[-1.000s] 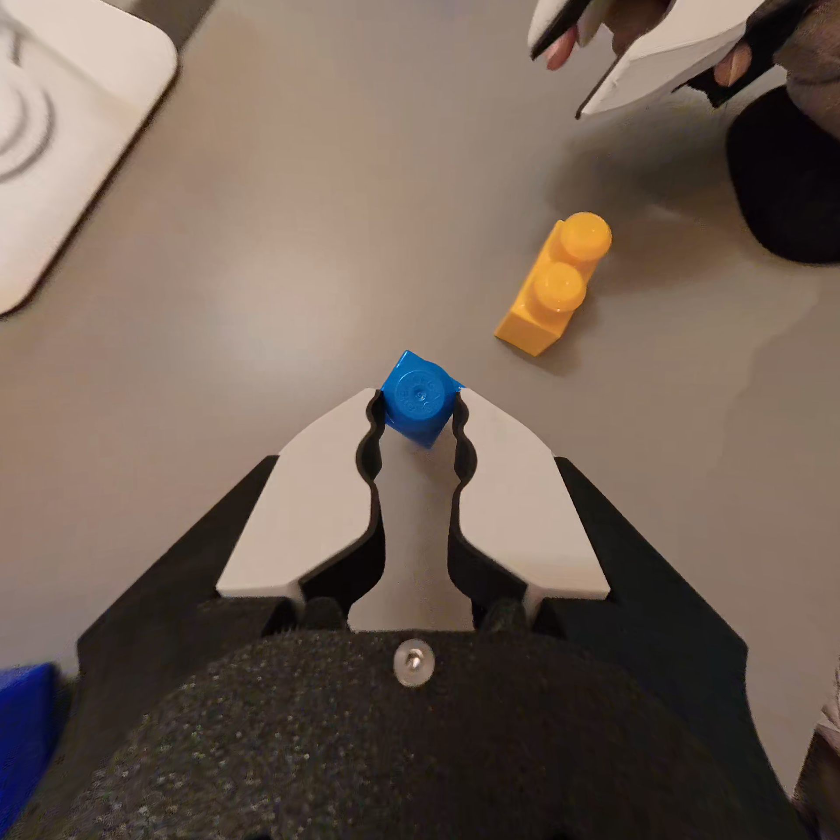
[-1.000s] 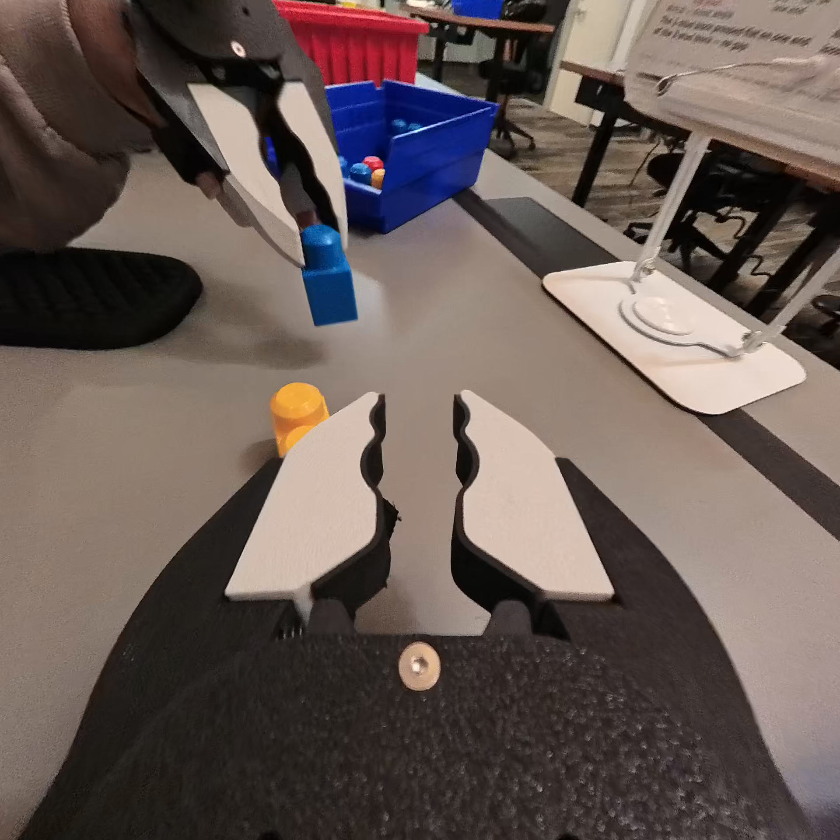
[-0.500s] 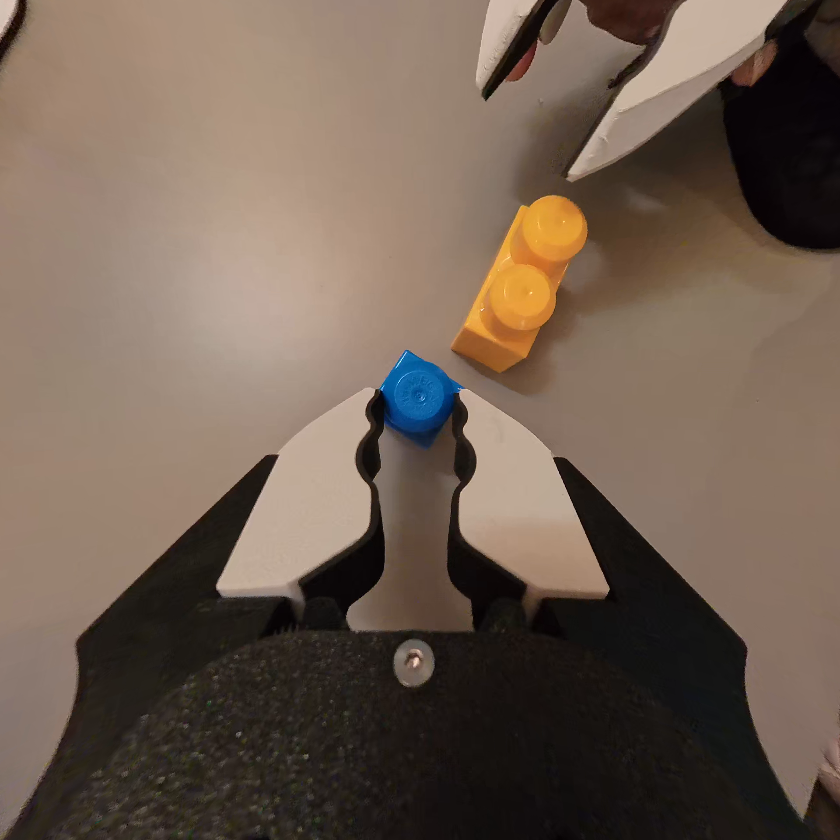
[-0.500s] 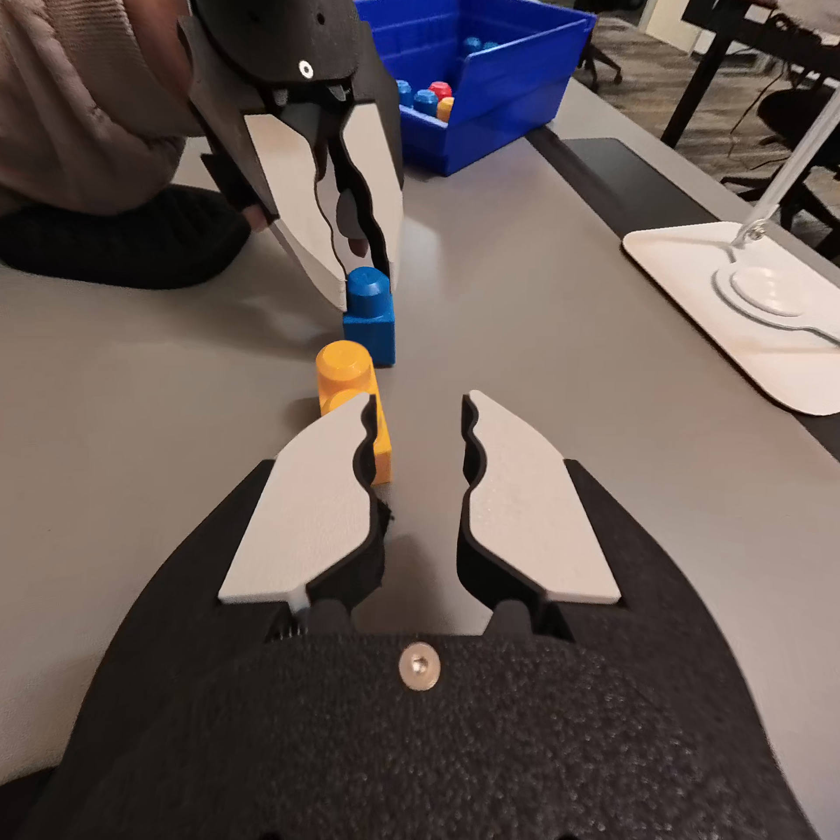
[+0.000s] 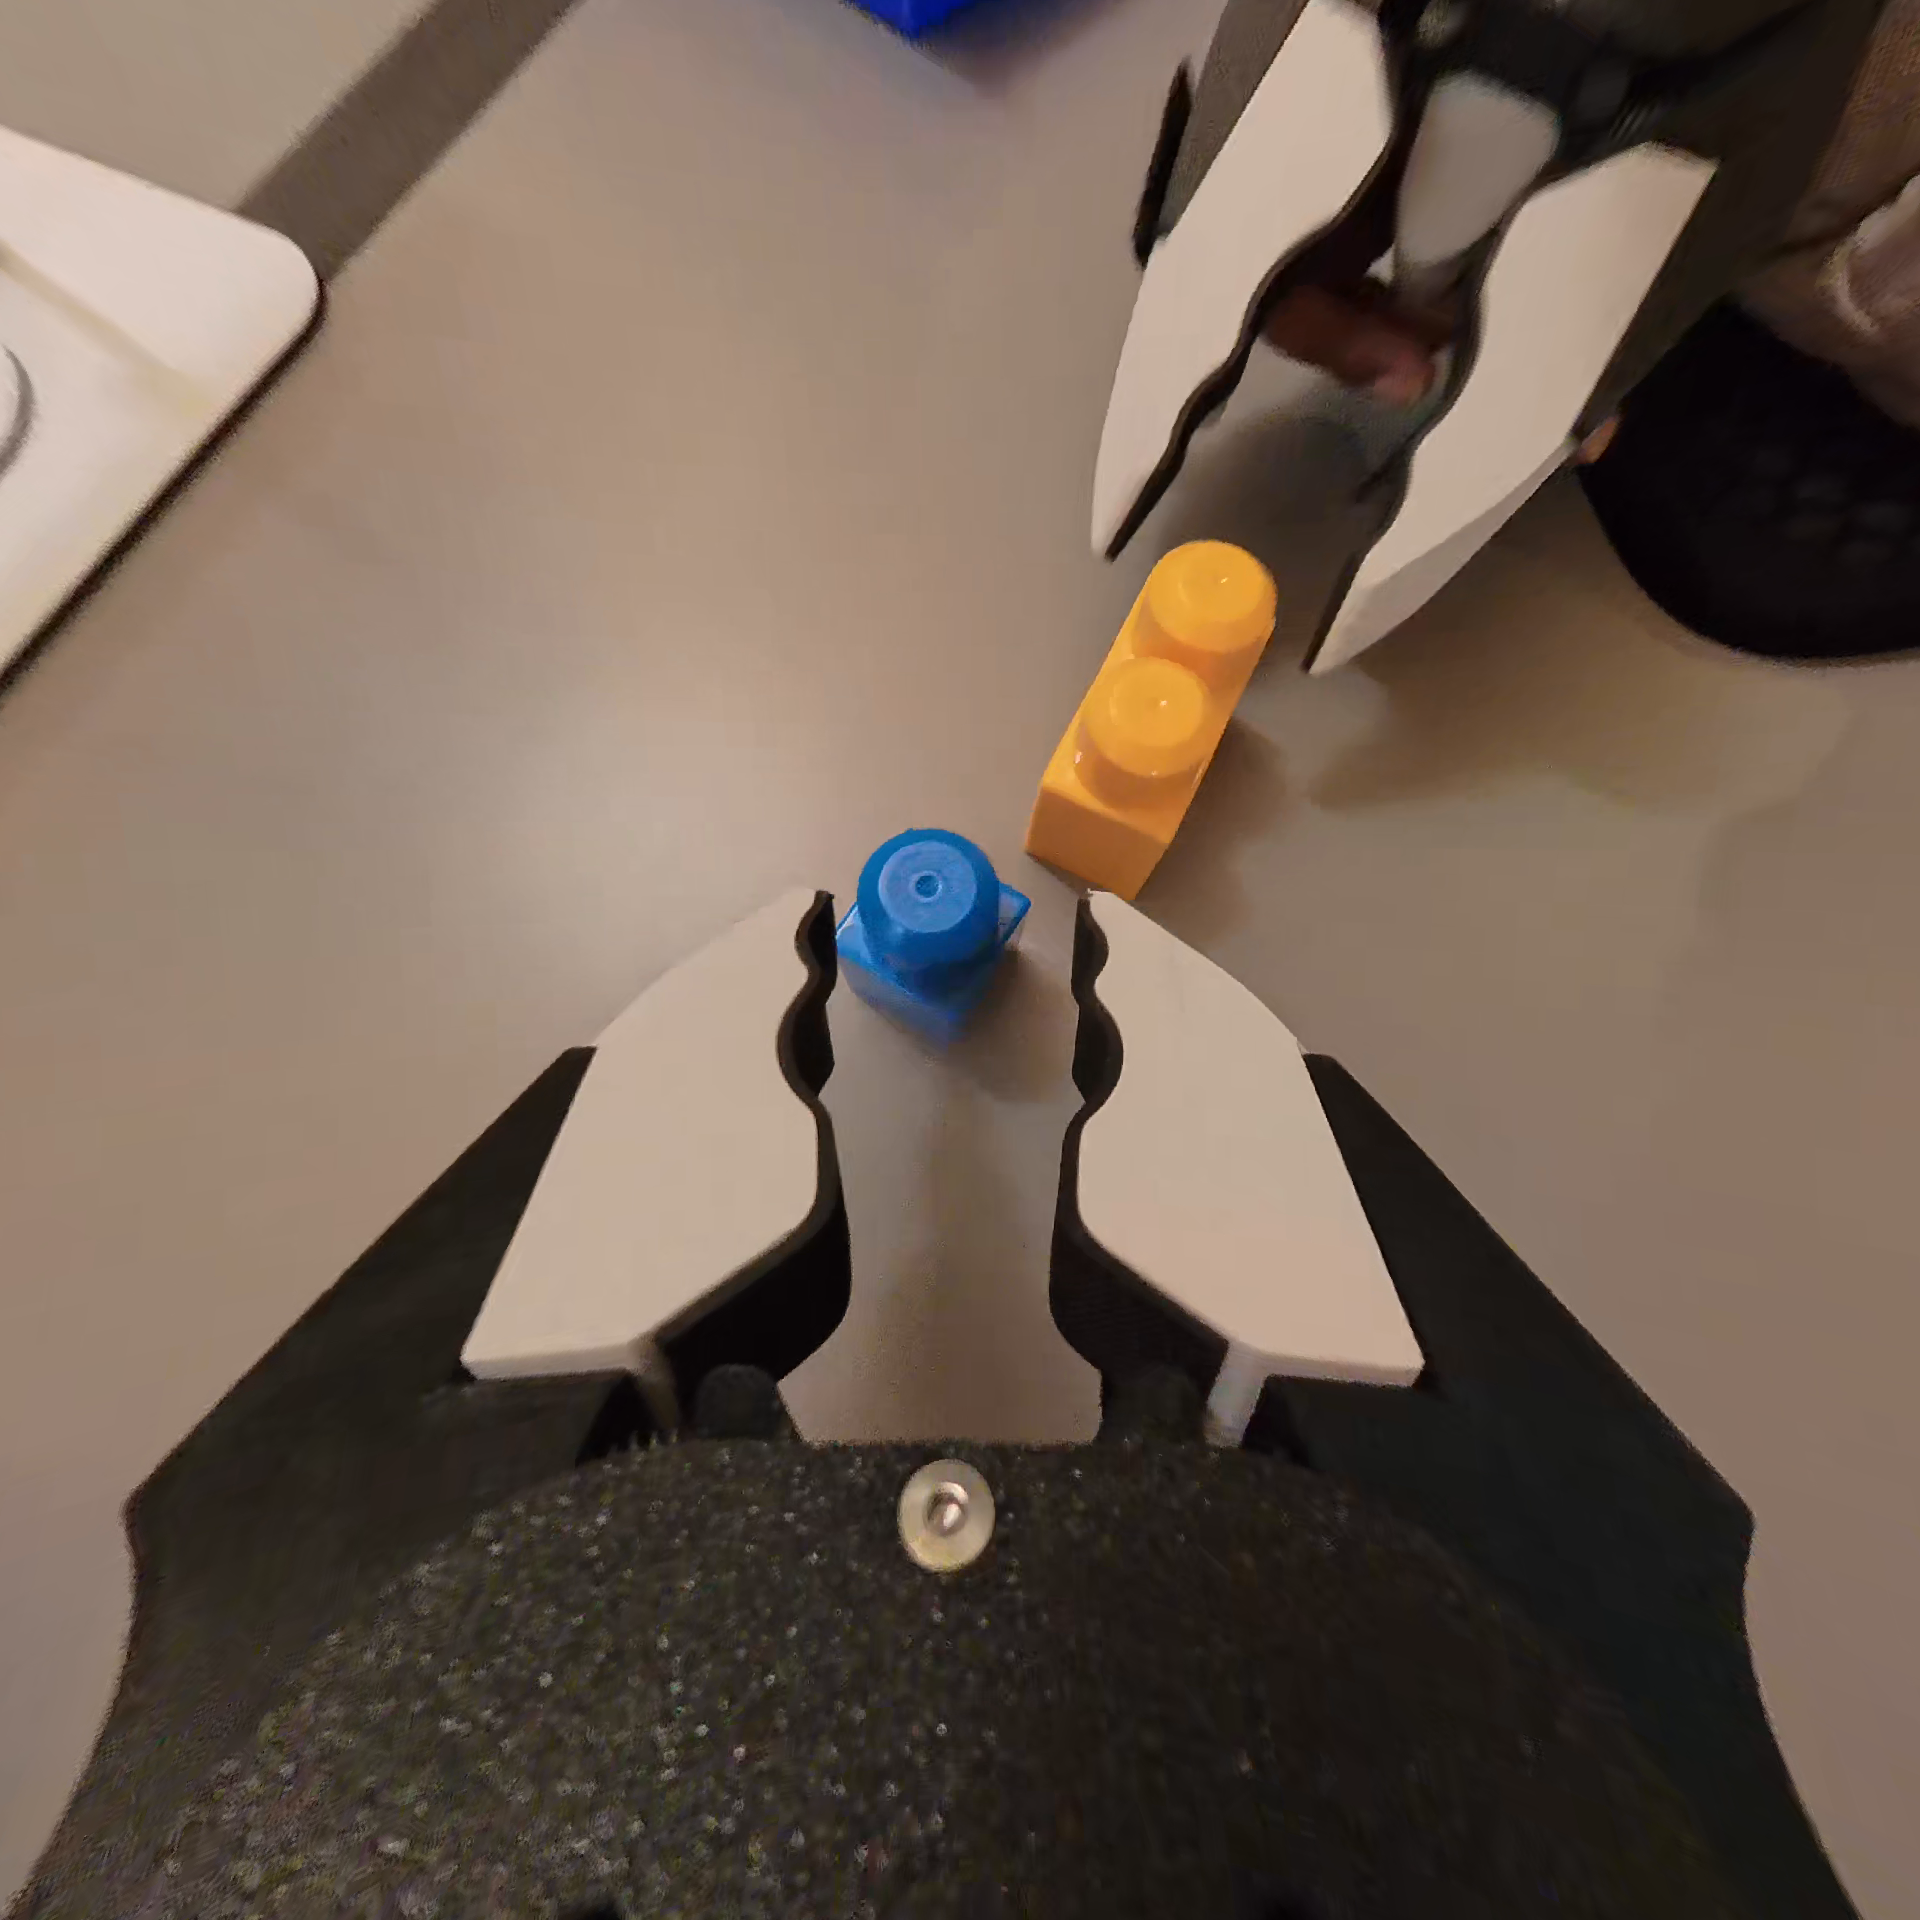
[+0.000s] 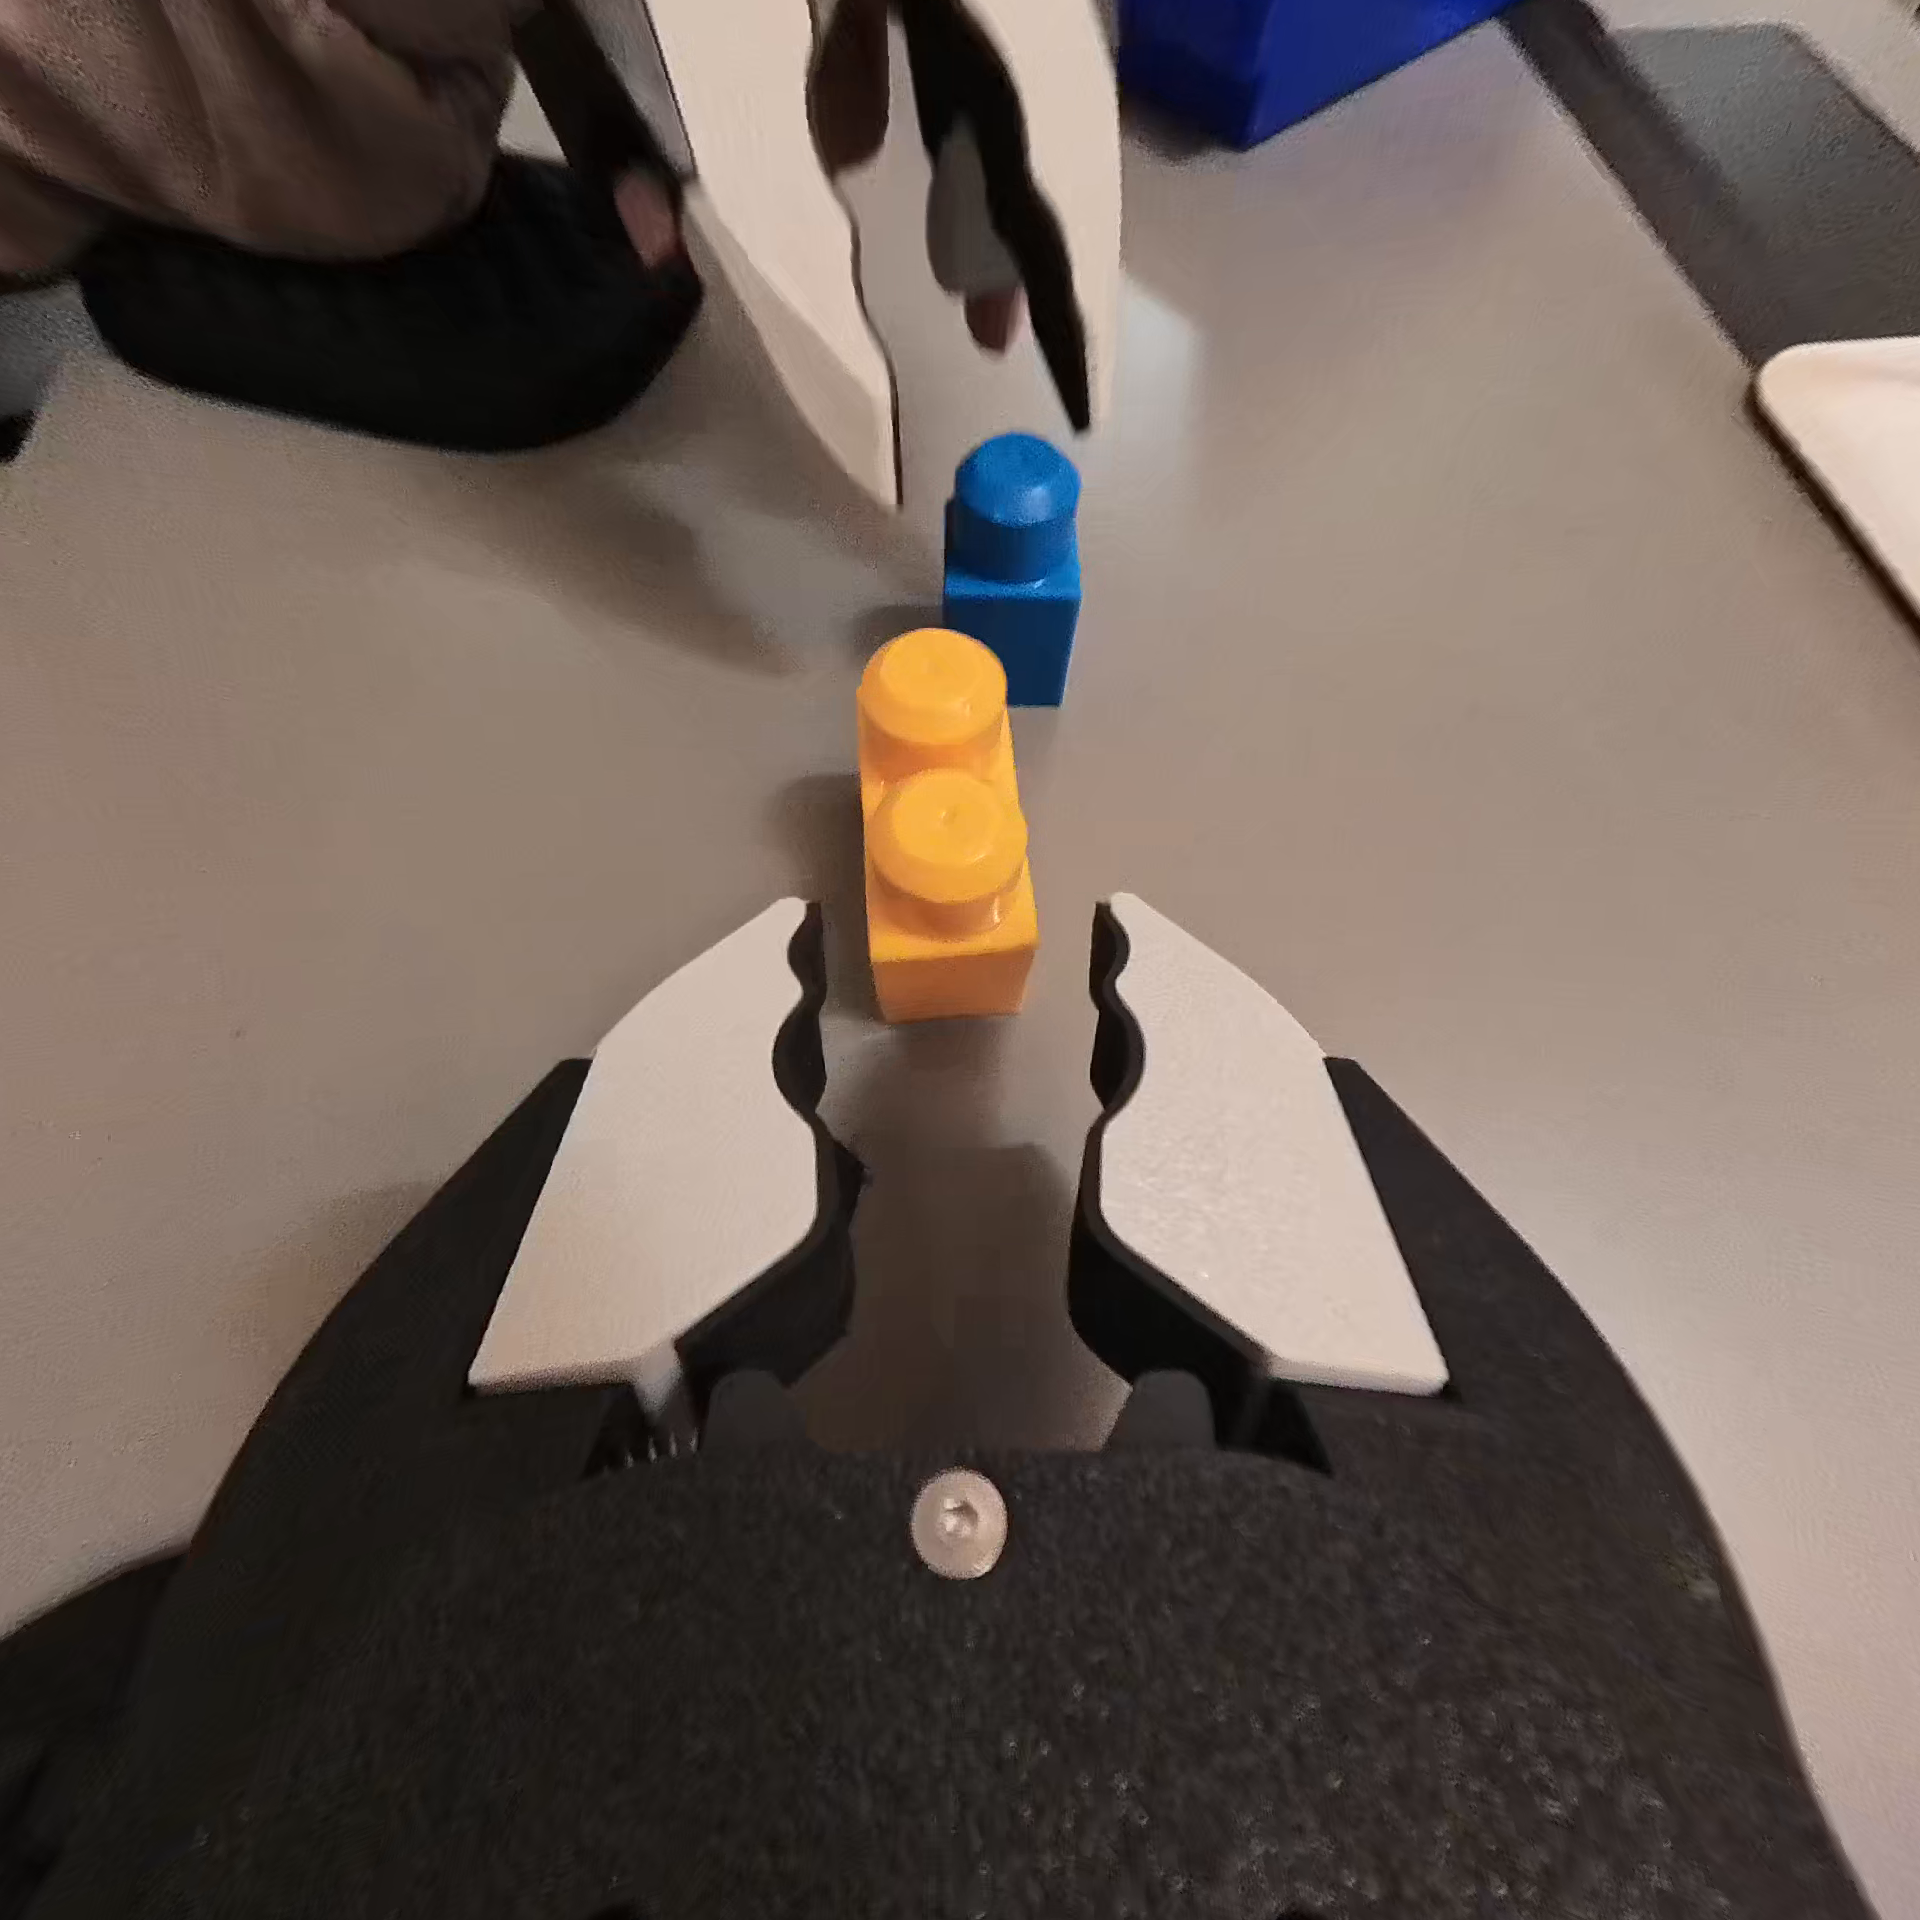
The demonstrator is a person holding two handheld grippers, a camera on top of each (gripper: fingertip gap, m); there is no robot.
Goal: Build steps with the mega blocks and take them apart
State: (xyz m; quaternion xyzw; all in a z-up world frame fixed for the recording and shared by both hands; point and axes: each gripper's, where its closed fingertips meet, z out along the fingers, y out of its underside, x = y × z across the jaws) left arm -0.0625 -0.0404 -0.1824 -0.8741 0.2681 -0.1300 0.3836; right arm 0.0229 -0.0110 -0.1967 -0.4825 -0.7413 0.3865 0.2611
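A blue one-stud block stands upright on the grey table, also in the right wrist view. Next to it lies a yellow two-stud block, seen in the right wrist view too. My left gripper is open, its tips around the blue block, which stands free on the table near the left finger. It shows from across in the right wrist view. My right gripper is open with its tips at either side of the yellow block's near end; it also shows in the left wrist view.
A blue bin stands at the far end of the table. A white lamp base lies at the left; its edge shows in the right wrist view. A black padded rest and a sleeve are beside the left gripper. There is about 10 cm between the tips of the two grippers. The yellow two-stud block sits 4 cm or so from the ends of my left fingers. Look for it in the right wrist view too.
My left gripper lowered the blue block to the table beside the yellow block and opened, letting it go. My right gripper moved forward and opened wider around the yellow block's end.
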